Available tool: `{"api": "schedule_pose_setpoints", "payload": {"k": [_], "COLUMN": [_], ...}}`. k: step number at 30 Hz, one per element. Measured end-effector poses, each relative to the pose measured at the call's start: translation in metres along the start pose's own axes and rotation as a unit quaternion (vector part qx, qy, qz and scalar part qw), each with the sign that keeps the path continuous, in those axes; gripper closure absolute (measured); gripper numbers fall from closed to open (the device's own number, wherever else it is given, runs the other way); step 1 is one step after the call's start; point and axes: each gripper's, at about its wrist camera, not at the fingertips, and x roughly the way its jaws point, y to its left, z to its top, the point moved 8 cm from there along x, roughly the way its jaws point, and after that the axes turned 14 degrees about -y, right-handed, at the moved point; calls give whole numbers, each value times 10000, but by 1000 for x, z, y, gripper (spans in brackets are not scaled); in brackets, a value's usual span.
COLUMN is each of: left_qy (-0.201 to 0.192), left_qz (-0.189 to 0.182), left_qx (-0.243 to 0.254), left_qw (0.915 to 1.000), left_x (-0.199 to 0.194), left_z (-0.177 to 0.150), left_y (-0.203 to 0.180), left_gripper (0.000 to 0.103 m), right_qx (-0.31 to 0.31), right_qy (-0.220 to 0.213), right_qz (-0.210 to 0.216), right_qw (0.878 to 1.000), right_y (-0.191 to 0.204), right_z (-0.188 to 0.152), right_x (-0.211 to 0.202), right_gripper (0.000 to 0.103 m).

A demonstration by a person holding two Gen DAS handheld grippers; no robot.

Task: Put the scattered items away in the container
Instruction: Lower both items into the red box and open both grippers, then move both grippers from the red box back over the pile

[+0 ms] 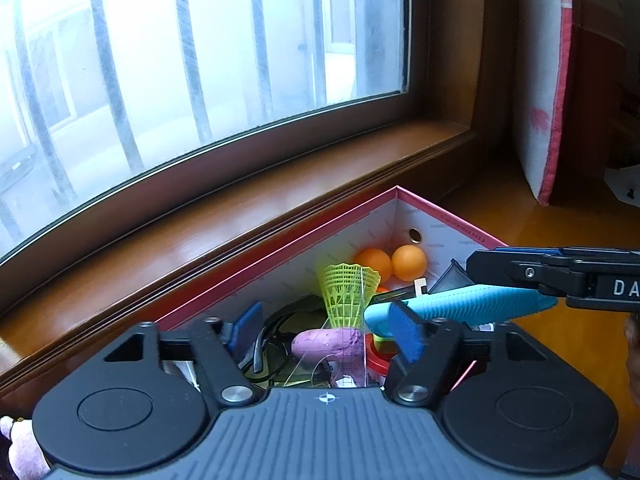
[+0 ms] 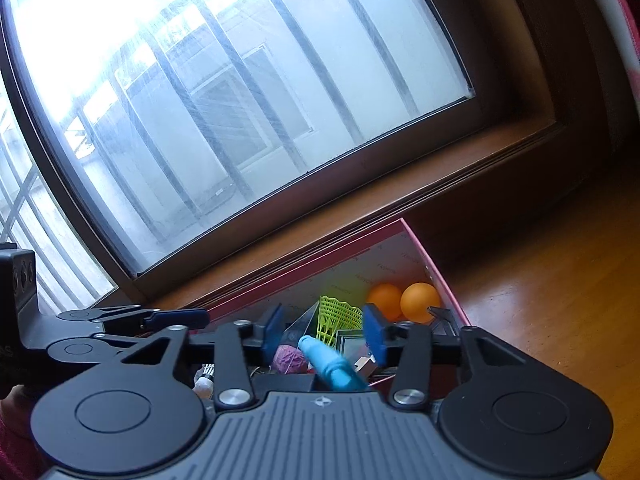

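A pink-rimmed white box (image 1: 280, 258) stands against the window sill and holds several items: two orange balls (image 1: 408, 262), a yellow-green shuttlecock (image 1: 346, 290), a purple lump (image 1: 326, 342) and a clear ruler (image 1: 356, 344). A light blue ridged tube (image 1: 472, 306) is over the box, just below my right gripper (image 1: 508, 270). In the right wrist view the tube (image 2: 332, 362) lies loose between the spread pads (image 2: 374, 334), apart from both. My right gripper (image 2: 324, 334) is open. My left gripper (image 1: 326, 330) is open and empty over the box; it also shows in the right wrist view (image 2: 176, 318).
The box (image 2: 444, 280) sits on an orange-brown wooden floor (image 2: 560, 300) under a large barred window (image 1: 200, 60). A white, red-edged board (image 1: 544, 100) leans at the right. A pink plush thing (image 1: 20, 448) lies at the lower left.
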Motion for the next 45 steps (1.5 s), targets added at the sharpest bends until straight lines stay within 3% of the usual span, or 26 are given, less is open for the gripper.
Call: {"api": "schedule_pose_setpoints", "payload": {"k": [9,20,27,32,38,45], "left_qy": [89,-44,-132,-144,-89,360], "left_qz": [357,550,773,1054,1533,1925], "left_qx": [-175,-344,-524,-362,-86,-422], "left_qw": [9992,9979,9955,9937,9881,9797], "left_x": [-10,-53,-94,-137,-189,-230], "left_z": [-9,-23,-46,-74,-112,-165], "left_y": [10,28,43,54,79,123], "left_gripper": [9,4,1,1,0,0], "right_qx": [-55,-268,-508,-398,-553,-799], "right_qy": [-4,-141,14,380,1173,1699], "right_qz": [25,-115,-161,-209,196,512], "right_qw": [10000,9995,9986,9983,9914,9809], "right_y": [8,32,67,97,150,204], "right_z": [-2,-14,-45,-84,-139,-180], "right_x": [-7,-37,-63,-80,-82,-79], "right_gripper": [31,20,12,9,8,8]}}
